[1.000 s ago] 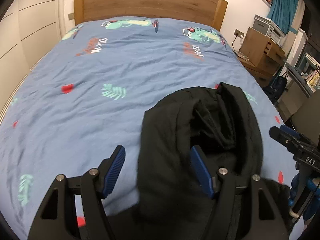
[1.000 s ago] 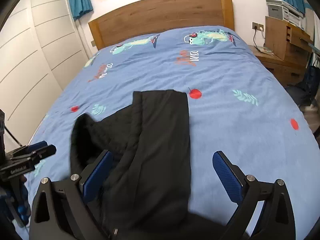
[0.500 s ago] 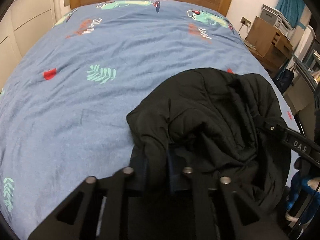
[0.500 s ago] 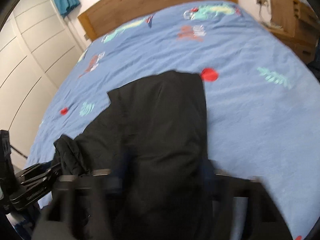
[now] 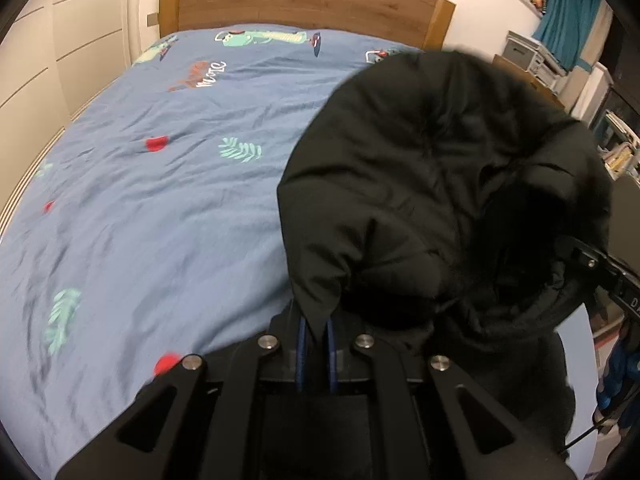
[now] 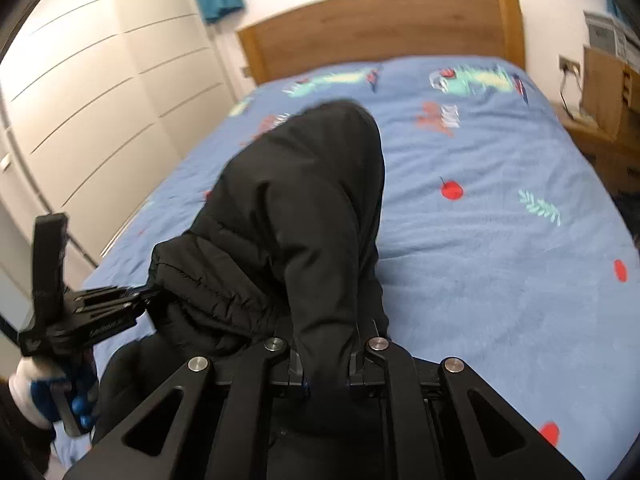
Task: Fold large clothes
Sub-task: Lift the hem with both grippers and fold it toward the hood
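The left gripper is squeezed tight on a thin edge of the black puffy jacket. Its two blue pads have only the cloth between them. The jacket rises from the pads in a big dark lump and fills the right side of the left wrist view. It hides part of the blue bed cover behind it.

The right gripper is also closed on the jacket. A thick fold of black cloth is pinched between its fingers. From there the jacket stretches away over the bed cover toward the wooden headboard. The far end of the jacket looks lifted, but I cannot tell if it touches the bed.

In the right wrist view the left gripper shows at the left side. It bites the bunched side of the jacket, just beside the right gripper.

The bed cover has red dots, green leaves and cartoon animals on it. A white wardrobe stands left of the bed. A wooden bedside cabinet stands right of it.
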